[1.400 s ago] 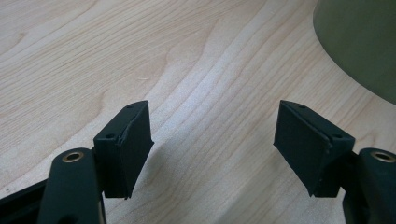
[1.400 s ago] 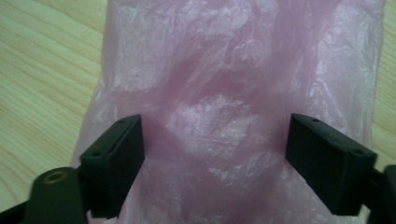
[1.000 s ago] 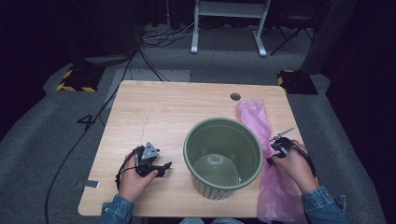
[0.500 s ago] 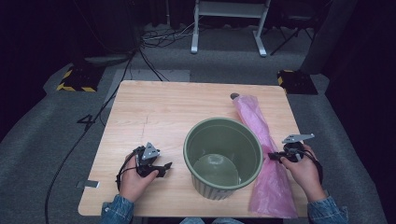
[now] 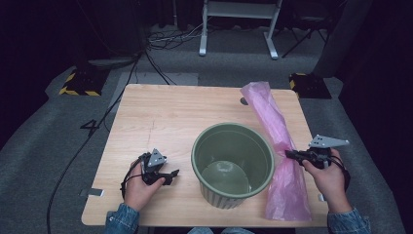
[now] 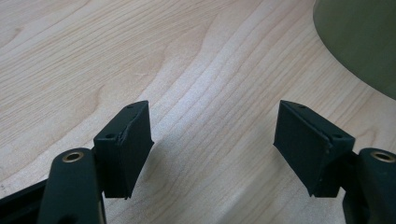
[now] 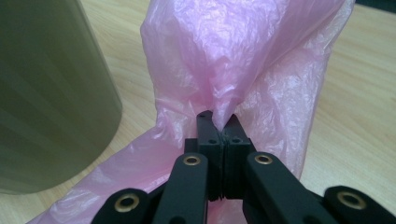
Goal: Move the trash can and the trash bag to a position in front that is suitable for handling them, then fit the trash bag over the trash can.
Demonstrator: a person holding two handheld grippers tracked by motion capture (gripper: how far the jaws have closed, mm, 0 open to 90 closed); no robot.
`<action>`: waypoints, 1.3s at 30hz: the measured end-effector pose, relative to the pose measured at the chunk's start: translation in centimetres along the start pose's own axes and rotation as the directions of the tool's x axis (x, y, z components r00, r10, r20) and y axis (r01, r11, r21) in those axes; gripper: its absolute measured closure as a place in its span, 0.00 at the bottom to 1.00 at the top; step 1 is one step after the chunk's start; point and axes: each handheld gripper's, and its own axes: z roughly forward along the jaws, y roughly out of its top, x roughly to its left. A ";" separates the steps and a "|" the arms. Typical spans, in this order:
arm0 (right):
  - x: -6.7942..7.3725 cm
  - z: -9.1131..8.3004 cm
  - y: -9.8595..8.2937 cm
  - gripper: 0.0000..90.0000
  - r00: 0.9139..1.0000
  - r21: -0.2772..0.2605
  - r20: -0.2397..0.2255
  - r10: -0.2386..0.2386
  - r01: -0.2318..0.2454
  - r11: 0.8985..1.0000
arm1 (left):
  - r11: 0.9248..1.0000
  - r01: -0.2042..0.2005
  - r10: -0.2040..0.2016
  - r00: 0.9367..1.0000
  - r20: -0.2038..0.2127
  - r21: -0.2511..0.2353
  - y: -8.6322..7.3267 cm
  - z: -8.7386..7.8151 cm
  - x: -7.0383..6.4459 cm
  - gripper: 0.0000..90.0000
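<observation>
A green bin point(image 5: 233, 165) stands upright on the wooden table point(image 5: 165, 117), its mouth open and nothing inside. To its right a long pink plastic bag point(image 5: 277, 146) lies stretched from the far right corner to the near edge. My right gripper point(image 5: 288, 154) is shut on a pinch of the pink bag point(image 7: 243, 60) at its middle, right beside the bin wall point(image 7: 51, 93). My left gripper point(image 5: 171, 176) rests low over the table left of the bin, open, with bare wood between its jaws point(image 6: 212, 140). The bin's side point(image 6: 359, 42) curves past at the upper right there.
A round cable hole point(image 5: 243, 101) sits in the table near the bag's far end. Grey carpet, cables point(image 5: 165, 39) and a white stand's legs point(image 5: 238, 29) lie beyond the table. A strip of tape point(image 5: 92, 192) marks the floor at the near left.
My right gripper moved right and pulled the pink bag with it, stretching the bag out long and lifting its middle. The left gripper stayed put.
</observation>
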 end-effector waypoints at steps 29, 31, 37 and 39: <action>2.3 -5.7 5.3 0.99 0.989 -0.194 -0.082 -0.126 0.108 0.975 | 0.999 -0.001 0.002 1.000 -0.013 0.033 -0.3 -0.4 0.3 0.30; 2.4 -5.9 5.6 0.99 0.987 -0.200 -0.094 -0.127 0.107 0.974 | 0.998 -0.021 0.022 1.000 -0.020 0.052 -0.4 -0.5 0.4 0.29; 2.9 -6.1 7.1 0.99 0.982 -0.220 -0.122 -0.147 0.118 0.968 | 0.998 -0.015 0.017 1.000 -0.026 0.061 -1.0 -1.3 0.6 0.29; 3.2 -6.1 7.7 0.99 0.979 -0.231 -0.127 -0.160 0.127 0.964 | 0.998 -0.007 0.009 1.000 -0.028 0.057 -1.2 -1.4 0.7 0.28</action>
